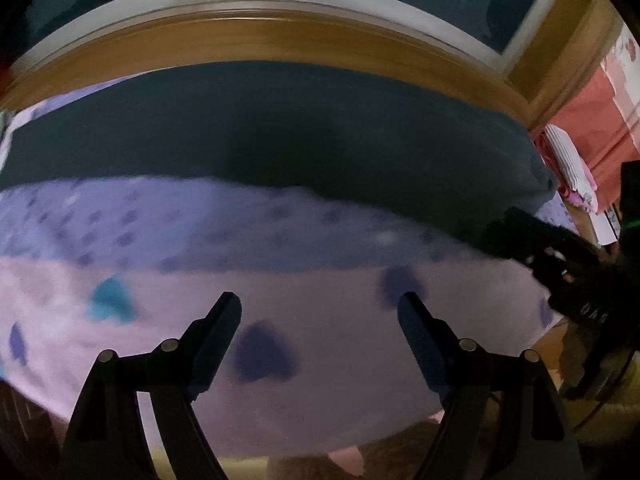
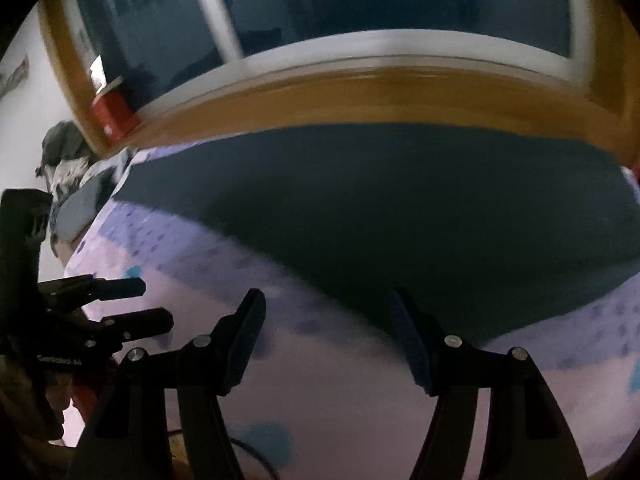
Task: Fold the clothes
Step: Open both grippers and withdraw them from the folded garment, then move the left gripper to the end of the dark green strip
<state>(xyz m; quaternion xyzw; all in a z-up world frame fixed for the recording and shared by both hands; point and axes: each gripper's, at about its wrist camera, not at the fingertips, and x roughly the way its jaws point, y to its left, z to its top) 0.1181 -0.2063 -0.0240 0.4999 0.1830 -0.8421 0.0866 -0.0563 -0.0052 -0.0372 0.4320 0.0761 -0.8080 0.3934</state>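
1. A bed (image 1: 280,288) filled the lower half of both views, covered by a lilac sheet printed with dark purple and teal hearts; both pictures were blurred.
2. A window (image 2: 400,12) with a white frame and an ochre wooden surround ran behind the bed; its panes were dark.
3. A dark teal garment (image 1: 280,140) lay spread flat on the far half of the bed, just below the wooden surround; in the right wrist view the same garment (image 2: 400,208) reached down to a point between the right tool's fingers.
4. Pink cloth (image 1: 592,120) hung at the right edge of the left wrist view, beside the bed.
5. The left gripper (image 1: 320,312) hung over the bare sheet, near the garment's front edge but apart from it; its jaws were spread wide and held nothing.
6. The right gripper (image 2: 328,308) hung over the garment's front edge; its jaws were spread wide with nothing between them.
7. A red box (image 2: 114,112) sat on the window ledge at the left.
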